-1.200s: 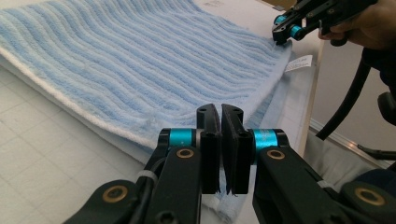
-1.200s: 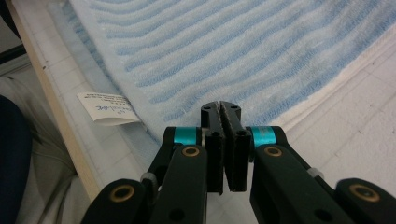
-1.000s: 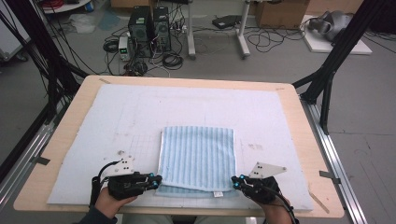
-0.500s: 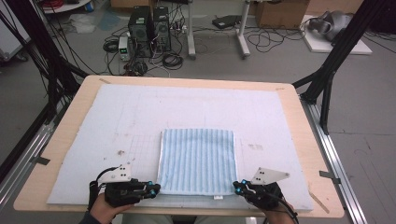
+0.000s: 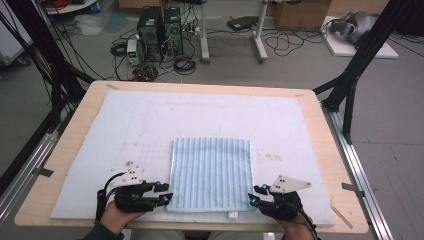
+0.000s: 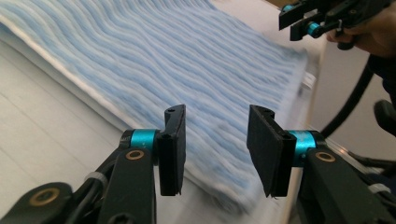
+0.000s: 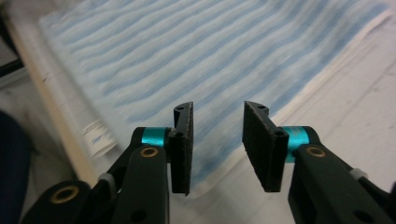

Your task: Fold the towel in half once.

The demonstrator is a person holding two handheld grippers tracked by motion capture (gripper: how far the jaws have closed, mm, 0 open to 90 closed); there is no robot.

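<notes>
A folded blue-and-white striped towel [image 5: 211, 174] lies flat on the white mat [image 5: 150, 120] that covers a wooden table [image 5: 327, 150], with a hand-held gripper at each of its two near corners.

The left gripper [image 5: 161, 192] sits just beside the towel's near left corner in the high view, held by the person's left hand [image 5: 117, 212]. Its jaws have just been opening and now stand apart. In the left gripper view the gap between the two black pads [image 6: 172, 149] is empty: the towel [image 6: 187, 70] spreads out ahead of and below the jaws, its folded edge running under them, and neither pad presses on the cloth.

The right gripper [image 5: 257, 195] sits just beside the near right corner, the right hand [image 5: 290, 220] behind it and a grey three-cornered plate [image 5: 290, 184] on top. Its jaws have likewise just been opening. The right gripper view shows the pads [image 7: 183, 147] parted with nothing between them, the towel [image 7: 210, 56] lying ahead and its corner just below the fingertips. A small white label [image 7: 99, 135] shows at the towel's edge, to the left of these jaws.

From the left gripper, the right gripper [image 6: 303, 23] appears far off across the towel.
</notes>
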